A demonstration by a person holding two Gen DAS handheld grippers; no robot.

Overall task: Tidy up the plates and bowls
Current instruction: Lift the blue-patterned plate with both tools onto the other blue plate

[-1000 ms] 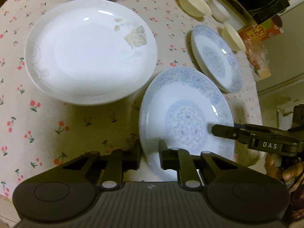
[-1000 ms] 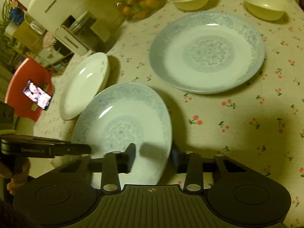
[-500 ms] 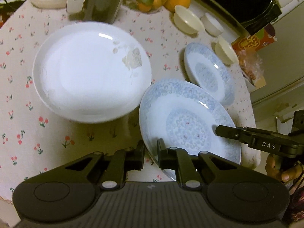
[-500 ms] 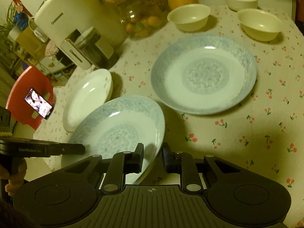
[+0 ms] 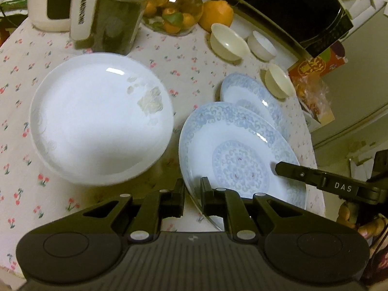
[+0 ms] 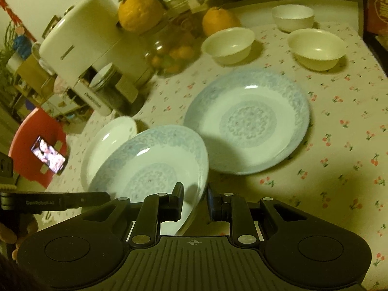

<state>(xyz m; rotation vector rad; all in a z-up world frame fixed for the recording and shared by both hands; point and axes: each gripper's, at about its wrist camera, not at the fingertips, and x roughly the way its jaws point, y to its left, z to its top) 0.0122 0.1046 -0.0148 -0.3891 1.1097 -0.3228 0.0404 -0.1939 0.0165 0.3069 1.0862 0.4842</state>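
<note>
My left hand-held gripper (image 5: pixel 192 189) was clamped on the near rim of the blue-patterned plate (image 5: pixel 232 150), and my right hand-held gripper (image 6: pixel 195 195) pinched the opposite rim of the same plate, which hung tilted above the counter (image 5: pixel 184 72). Just beyond it lay a 2nd blue plate (image 6: pixel 247 121), with a large white plate (image 5: pixel 99 118) to the left. 3 cream bowls (image 6: pixel 229 44) sat farther back near the oranges (image 5: pixel 215 12).
</note>
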